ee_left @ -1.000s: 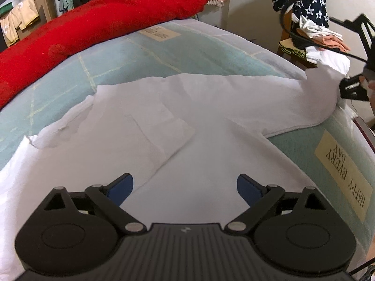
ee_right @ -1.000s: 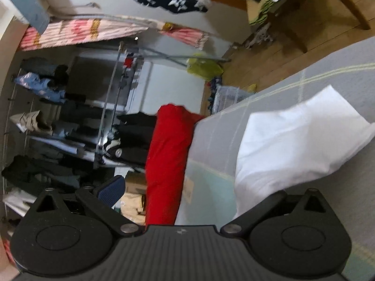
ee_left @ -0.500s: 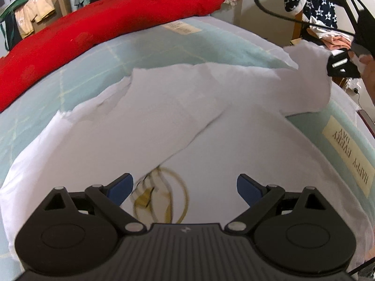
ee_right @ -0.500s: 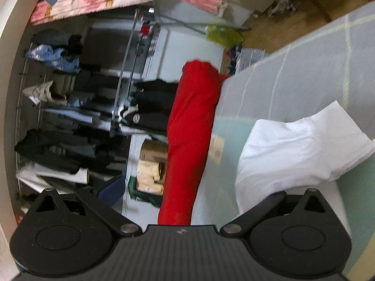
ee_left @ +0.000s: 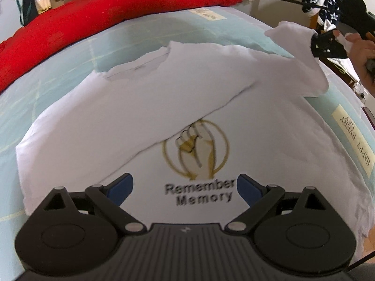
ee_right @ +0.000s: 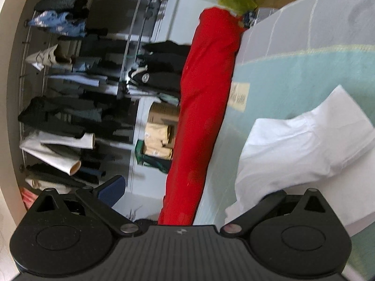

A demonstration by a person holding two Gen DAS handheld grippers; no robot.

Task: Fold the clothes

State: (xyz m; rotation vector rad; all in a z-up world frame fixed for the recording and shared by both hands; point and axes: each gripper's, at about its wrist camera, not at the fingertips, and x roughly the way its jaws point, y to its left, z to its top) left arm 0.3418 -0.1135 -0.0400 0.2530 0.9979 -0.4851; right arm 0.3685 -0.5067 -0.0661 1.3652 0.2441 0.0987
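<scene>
The white T-shirt point(ee_left: 145, 107) lies on the pale green bed cover point(ee_left: 70, 53), and it fills most of the left wrist view from 9 o'clock to 3 o'clock. A gold print of a fist with the words "Remember Memory" point(ee_left: 199, 187) faces up near 6 o'clock. One large part of the cloth is turned over diagonally across the shirt and covers the upper edge of the print. The left gripper point(ee_left: 185, 185) hangs just above the print with its blue pads spread wide and nothing between them. At 2 o'clock the right gripper point(ee_left: 321, 43) pinches a corner of the cloth and holds it up from the bed; a hand point(ee_left: 361, 53) is behind it. I judge that the folding is in progress: one flap is in the air, there is no neat rectangle, and the edges are uneven. A red blanket point(ee_left: 112, 9) lies at 11 o'clock.
</scene>
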